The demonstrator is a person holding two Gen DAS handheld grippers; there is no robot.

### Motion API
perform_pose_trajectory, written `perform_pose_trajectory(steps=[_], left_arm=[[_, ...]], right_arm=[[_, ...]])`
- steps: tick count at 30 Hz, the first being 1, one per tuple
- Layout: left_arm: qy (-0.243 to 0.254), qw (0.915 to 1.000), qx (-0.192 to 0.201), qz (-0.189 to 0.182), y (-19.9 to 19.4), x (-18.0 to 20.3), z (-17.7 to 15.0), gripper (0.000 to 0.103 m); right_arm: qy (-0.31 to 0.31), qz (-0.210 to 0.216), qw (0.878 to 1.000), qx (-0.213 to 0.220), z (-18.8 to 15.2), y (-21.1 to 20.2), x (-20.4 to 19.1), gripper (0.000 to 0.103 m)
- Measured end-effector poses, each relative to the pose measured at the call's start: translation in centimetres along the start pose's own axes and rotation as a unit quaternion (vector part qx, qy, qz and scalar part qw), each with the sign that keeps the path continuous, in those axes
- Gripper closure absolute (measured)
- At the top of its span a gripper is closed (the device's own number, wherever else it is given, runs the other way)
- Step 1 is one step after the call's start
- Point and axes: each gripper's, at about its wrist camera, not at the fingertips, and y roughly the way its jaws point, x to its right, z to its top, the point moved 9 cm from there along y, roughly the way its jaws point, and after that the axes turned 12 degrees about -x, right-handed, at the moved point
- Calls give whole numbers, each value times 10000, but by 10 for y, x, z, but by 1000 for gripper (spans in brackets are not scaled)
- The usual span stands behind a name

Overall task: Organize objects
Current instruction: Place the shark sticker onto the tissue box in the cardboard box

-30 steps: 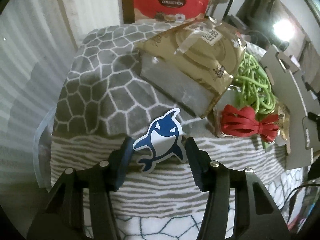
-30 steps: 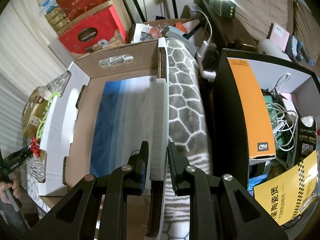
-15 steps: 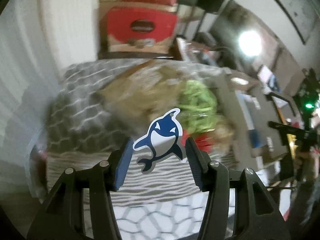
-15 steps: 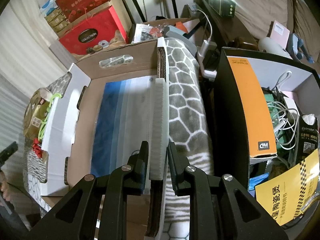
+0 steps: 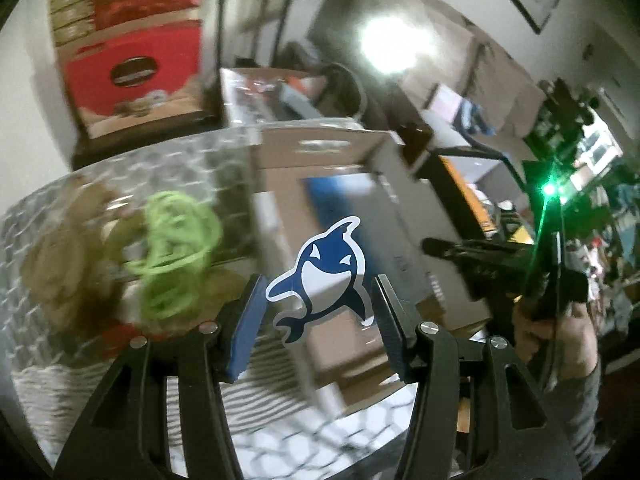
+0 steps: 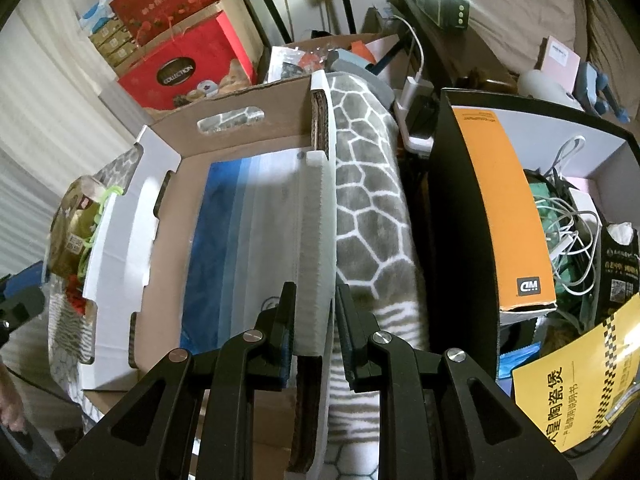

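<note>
My left gripper (image 5: 318,282) is shut on a blue and white orca sticker (image 5: 320,276) and holds it in the air, in front of the open cardboard box (image 5: 352,216). The view is blurred. My right gripper (image 6: 314,292) is shut on the box's right wall (image 6: 318,224), a white and brown cardboard edge. Inside the box lies a flat blue and white sheet (image 6: 244,240). A gold bag (image 6: 72,224), green cords (image 5: 176,236) and a red ribbon (image 6: 74,296) lie to the left of the box on the patterned blanket (image 6: 368,208).
A black and orange box (image 6: 492,208) with cables stands to the right. Red gift boxes (image 6: 176,40) are stacked at the back. A yellow booklet (image 6: 576,376) lies at the lower right. The right gripper and the hand holding it show in the left wrist view (image 5: 532,280).
My left gripper has lifted the orca sticker off the blanket and swung right, from the gold bag toward the cardboard box. My right gripper has stayed on the box wall.
</note>
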Motion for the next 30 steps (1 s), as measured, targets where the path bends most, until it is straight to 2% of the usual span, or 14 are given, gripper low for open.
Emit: perform_pose_trajectory(steps=[3, 7, 11, 14, 15, 17, 19, 23, 27, 30], left_arm=[[144, 9997, -195, -80, 20, 25, 8, 52], [270, 9985, -468, -12, 45, 42, 11, 52], [493, 9955, -812, -31, 64, 54, 1, 52], [633, 9938, -913, -10, 69, 60, -5, 52], [648, 9935, -935, -33, 70, 61, -7, 51], [606, 9934, -970, -39, 72, 61, -8, 41], [538, 9937, -972, -130, 71, 60, -7, 32], [442, 9936, -1001, -265, 63, 57, -8, 31], [350, 9964, -728, -266, 38, 44, -5, 29], [200, 9990, -385, -69, 11, 19, -2, 28]], right_arm=[[2, 46, 10000, 1, -1, -1, 0, 83], [10, 83, 10000, 11, -2, -4, 1, 83], [14, 110, 9999, 18, -3, -6, 1, 83], [2, 116, 9999, 38, -3, -8, 1, 82], [0, 114, 9999, 40, -4, -9, 1, 82], [3, 112, 9999, 43, -4, -9, 2, 82], [10, 113, 9999, 47, -4, -10, 2, 82], [19, 127, 9999, 43, -4, -10, 2, 82], [2, 110, 9999, 37, -4, -10, 3, 82], [5, 100, 9999, 24, -4, -10, 5, 82]])
